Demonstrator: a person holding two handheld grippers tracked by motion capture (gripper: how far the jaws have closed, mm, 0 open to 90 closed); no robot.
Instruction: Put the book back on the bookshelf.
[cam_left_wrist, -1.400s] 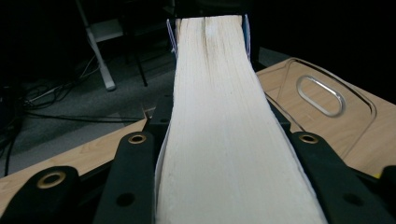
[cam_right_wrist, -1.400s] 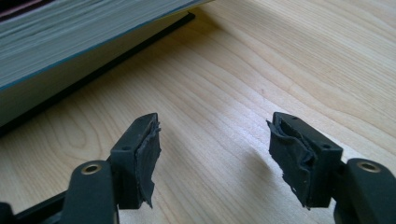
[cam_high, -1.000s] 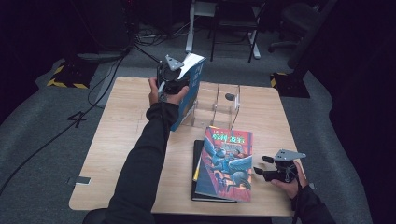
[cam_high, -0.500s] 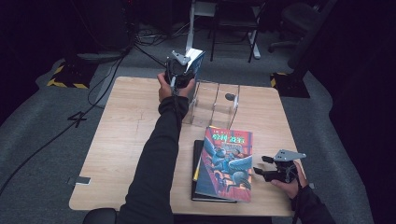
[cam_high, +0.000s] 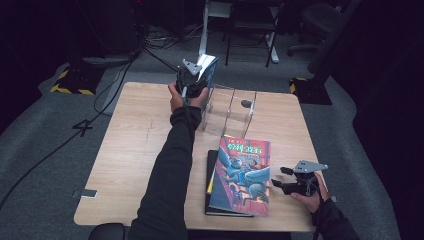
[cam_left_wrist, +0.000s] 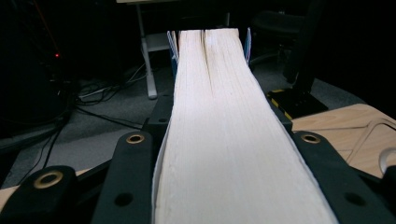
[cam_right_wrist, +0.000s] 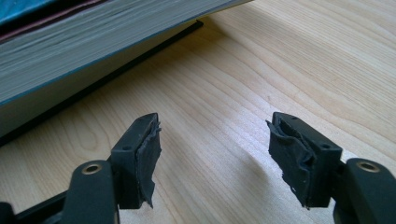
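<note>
Dark room, grey floor, cables behind wooden bench (cam_high: 135, 145). My left tongs (cam_high: 192, 82) clamp thick book (cam_high: 207, 70) by covers, page block up between jaws, at far edge of bench, over left end of clear acrylic rack (cam_high: 230, 107). Rack dividers stand just right of book. My right tongs (cam_high: 278, 184) rest near right front corner, jaws apart, nothing between, just bare wood. Illustrated book (cam_high: 242, 175) lies on black book (cam_high: 210, 192) close beside them, toward front edge.
</note>
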